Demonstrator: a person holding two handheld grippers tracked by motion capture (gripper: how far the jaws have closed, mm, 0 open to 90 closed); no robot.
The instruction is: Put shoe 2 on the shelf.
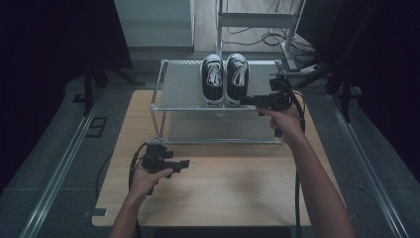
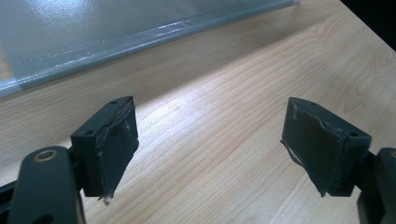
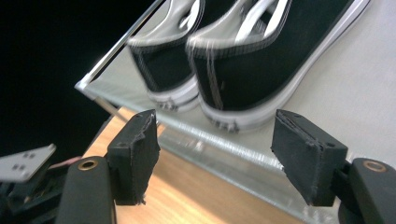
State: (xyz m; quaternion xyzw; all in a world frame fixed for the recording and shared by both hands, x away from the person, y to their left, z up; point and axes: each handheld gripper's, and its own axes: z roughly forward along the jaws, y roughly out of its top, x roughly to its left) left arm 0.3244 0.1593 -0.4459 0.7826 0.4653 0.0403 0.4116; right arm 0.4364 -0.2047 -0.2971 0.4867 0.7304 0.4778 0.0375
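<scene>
Right gripper (image 3: pixel 215 156), jaws apart and empty, points at the heels of two shoes (image 1: pixel 225 79) just ahead on the rack (image 1: pixel 181 89) shelf, long axes running away from it, while left gripper (image 1: pixel 181 163), open, idles over the table (image 1: pixel 223 188).

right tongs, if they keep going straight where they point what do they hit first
Probably the heel of the nearer black sneaker on the rack's top shelf. The right tongs stand open, aimed at that heel from just off the shelf's front edge; depth is unclear, so they might brush the edge first.
</scene>
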